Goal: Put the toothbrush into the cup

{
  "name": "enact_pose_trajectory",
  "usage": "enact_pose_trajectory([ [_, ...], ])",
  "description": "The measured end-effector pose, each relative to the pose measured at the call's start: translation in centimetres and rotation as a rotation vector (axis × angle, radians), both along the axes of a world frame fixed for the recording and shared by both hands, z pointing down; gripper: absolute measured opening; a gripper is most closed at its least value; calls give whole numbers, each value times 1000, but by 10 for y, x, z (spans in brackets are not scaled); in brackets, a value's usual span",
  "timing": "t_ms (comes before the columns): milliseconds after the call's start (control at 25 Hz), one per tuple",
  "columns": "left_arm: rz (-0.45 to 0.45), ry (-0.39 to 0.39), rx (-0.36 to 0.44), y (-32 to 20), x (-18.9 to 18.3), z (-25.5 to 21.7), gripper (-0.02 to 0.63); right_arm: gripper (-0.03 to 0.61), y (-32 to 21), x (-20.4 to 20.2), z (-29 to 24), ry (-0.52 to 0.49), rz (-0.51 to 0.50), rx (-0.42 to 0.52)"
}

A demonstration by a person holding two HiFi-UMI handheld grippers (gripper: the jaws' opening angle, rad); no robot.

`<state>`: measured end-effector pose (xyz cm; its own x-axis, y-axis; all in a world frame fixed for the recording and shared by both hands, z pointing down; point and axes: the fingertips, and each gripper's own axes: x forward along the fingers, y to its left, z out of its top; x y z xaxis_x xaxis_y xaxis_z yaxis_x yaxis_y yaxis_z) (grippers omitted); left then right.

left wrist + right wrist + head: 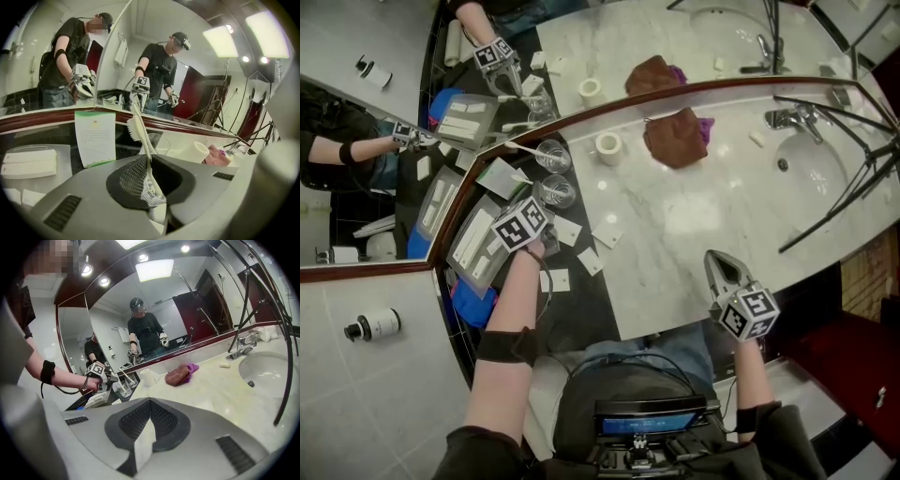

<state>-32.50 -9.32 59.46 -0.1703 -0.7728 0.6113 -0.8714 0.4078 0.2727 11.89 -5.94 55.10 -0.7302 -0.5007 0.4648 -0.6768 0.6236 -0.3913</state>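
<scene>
Grey left claw is clamping the white toothbrush by its handle, bristles pointing up and away, glass cup standing just beyond. Judging: bringing the brush upright over the rim before loosening looks safest — right claw is pinching a white slip.

Marble counter: brown cloth, white roll, small white bar, paper packets at left.

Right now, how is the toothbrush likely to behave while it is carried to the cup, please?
The toothbrush looks slim and light, so it should lift easily. Gripped near one end by the left gripper, its long handle may swivel or flex. Its smooth plastic could slip if the hold loosens.
</scene>
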Motion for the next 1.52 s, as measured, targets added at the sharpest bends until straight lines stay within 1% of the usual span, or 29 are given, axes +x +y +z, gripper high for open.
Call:
enact_pose_trajectory([
  [240, 9, -22, 31, -2, -2, -19, 31, 11, 0, -7, -2, -15, -12, 0],
  [400, 43, -39, 59, -8, -1, -37, 31, 11, -2, -10, -5, -24, -15, 4],
  [480, 66, -62, 61, -9, 0, -48, 31, 11, -2, -12, -6, -28, -18, 5],
  [600, 125, -125, 61, -13, 5, -70, 31, 11, -2, -12, -5, -36, -20, 10],
  [720, 234, -205, 69, -19, 20, -98, 31, 11, 0, -13, -6, -42, -22, 10],
  [840, 376, -300, 62, -24, 48, -124, 29, 11, 1, -11, -7, -47, -20, 11],
  [1000, 607, -389, 5, -26, 100, -134, 29, 11, 1, -6, -6, -46, -8, 13],
  [1120, 770, -432, -54, -25, 149, -132, 29, 11, 1, 1, -6, -45, 2, 11],
  [1240, 903, -482, -115, -24, 194, -115, 29, 11, 3, 7, -4, -46, 15, 9],
  [1360, 1017, -541, -200, -19, 233, -79, 29, 11, 3, 13, -3, -47, 29, 5],
  [1480, 1151, -622, -295, -13, 272, -42, 29, 11, 2, 20, 1, -43, 44, 1],
  [1520, 1192, -638, -319, -11, 285, -30, 29, 11, 2, 22, 2, -41, 47, -4],
])
